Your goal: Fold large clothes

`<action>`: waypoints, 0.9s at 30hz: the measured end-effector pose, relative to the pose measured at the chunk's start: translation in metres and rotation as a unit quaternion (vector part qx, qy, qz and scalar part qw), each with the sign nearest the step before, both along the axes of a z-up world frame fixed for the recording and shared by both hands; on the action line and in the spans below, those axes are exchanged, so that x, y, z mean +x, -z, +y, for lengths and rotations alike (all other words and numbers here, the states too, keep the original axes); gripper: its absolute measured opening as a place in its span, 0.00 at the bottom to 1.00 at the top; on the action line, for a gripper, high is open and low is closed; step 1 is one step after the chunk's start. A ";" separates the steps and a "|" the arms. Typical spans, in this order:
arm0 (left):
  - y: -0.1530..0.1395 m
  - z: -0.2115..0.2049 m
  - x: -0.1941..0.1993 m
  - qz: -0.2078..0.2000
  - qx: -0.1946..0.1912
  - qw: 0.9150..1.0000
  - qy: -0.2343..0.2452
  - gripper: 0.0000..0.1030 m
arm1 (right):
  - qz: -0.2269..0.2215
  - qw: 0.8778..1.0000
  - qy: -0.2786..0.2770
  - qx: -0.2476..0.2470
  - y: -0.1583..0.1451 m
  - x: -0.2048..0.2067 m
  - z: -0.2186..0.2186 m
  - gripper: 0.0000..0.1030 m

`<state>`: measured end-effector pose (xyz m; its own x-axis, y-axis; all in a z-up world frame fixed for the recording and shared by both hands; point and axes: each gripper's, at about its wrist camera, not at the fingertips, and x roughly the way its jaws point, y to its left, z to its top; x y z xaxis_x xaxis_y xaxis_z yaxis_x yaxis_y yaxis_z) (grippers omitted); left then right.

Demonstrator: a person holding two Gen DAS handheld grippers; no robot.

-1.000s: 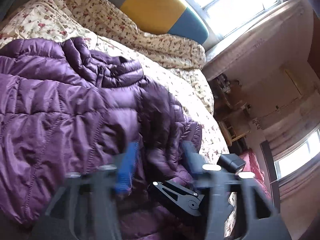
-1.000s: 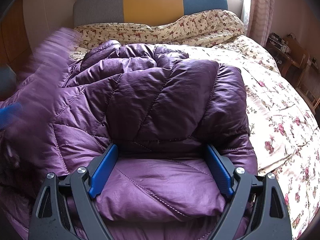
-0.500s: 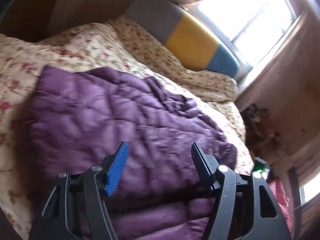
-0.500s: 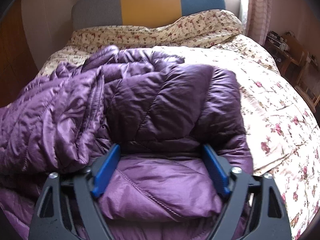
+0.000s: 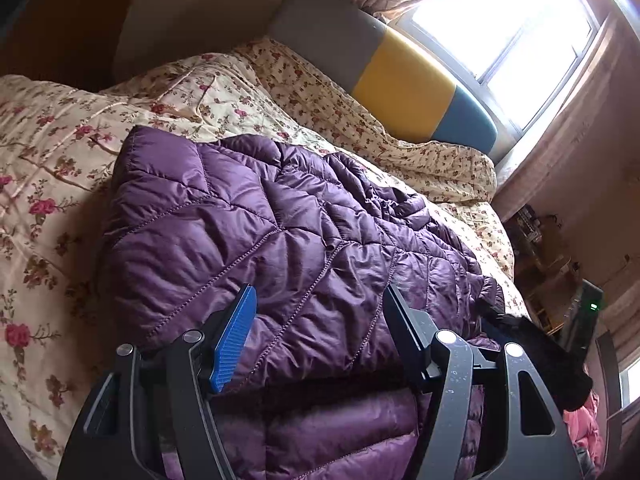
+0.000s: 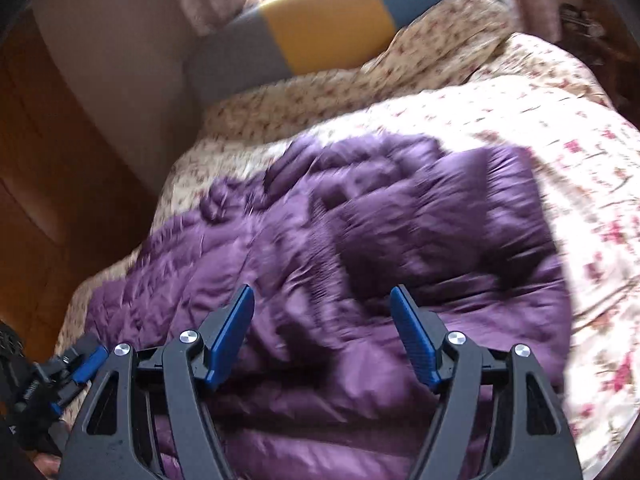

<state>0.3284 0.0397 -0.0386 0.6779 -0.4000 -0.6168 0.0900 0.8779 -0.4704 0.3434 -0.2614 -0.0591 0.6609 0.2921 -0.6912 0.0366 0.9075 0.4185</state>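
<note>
A purple quilted down jacket (image 5: pixel 280 240) lies folded over itself on the floral bedspread (image 5: pixel 52 168). It also shows, blurred, in the right wrist view (image 6: pixel 360 248). My left gripper (image 5: pixel 320 300) is open and empty, just above the jacket's near folded edge. My right gripper (image 6: pixel 322 300) is open and empty, above the jacket's near part. The left gripper also shows at the lower left of the right wrist view (image 6: pixel 76 364).
A grey, yellow and blue headboard (image 5: pixel 392 76) stands at the far end under a bright window (image 5: pixel 512 32). A wooden wall (image 6: pixel 48 200) is on the left. Cluttered furniture (image 5: pixel 540 248) and a pink cloth (image 5: pixel 584 428) lie to the right of the bed.
My left gripper flipped a jacket part over to the left and let go of it. My right gripper lifted off the jacket's lower fold and is moving, its view blurred.
</note>
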 end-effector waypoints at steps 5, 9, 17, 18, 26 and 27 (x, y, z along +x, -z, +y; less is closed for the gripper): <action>-0.005 0.015 0.000 -0.012 0.005 1.000 -0.014 0.63 | -0.006 0.999 0.011 -0.045 0.002 0.003 0.014 0.08; -0.001 0.023 0.007 -0.007 0.018 1.000 -0.021 0.63 | -0.006 0.995 0.026 -0.095 0.001 0.000 0.007 0.07; 0.028 0.005 0.028 0.027 0.068 0.997 0.001 0.63 | 0.017 0.987 0.033 -0.157 0.025 -0.011 -0.013 0.07; 0.033 0.001 0.029 0.027 0.077 0.997 0.006 0.63 | 0.022 0.985 0.032 -0.166 0.030 -0.011 -0.009 0.07; 0.054 -0.014 0.031 0.024 0.131 0.991 0.011 0.63 | 0.025 0.982 0.034 -0.185 0.046 -0.019 -0.016 0.07; 0.053 -0.014 0.031 0.025 0.133 0.991 0.011 0.63 | 0.025 0.982 0.033 -0.183 0.046 -0.019 -0.016 0.08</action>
<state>0.3597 0.0255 -0.0920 0.6365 -0.2333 -0.7351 0.0935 0.9695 -0.2267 0.3242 -0.2774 -0.1046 0.6322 -0.0247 -0.7745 0.1128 0.9918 0.0605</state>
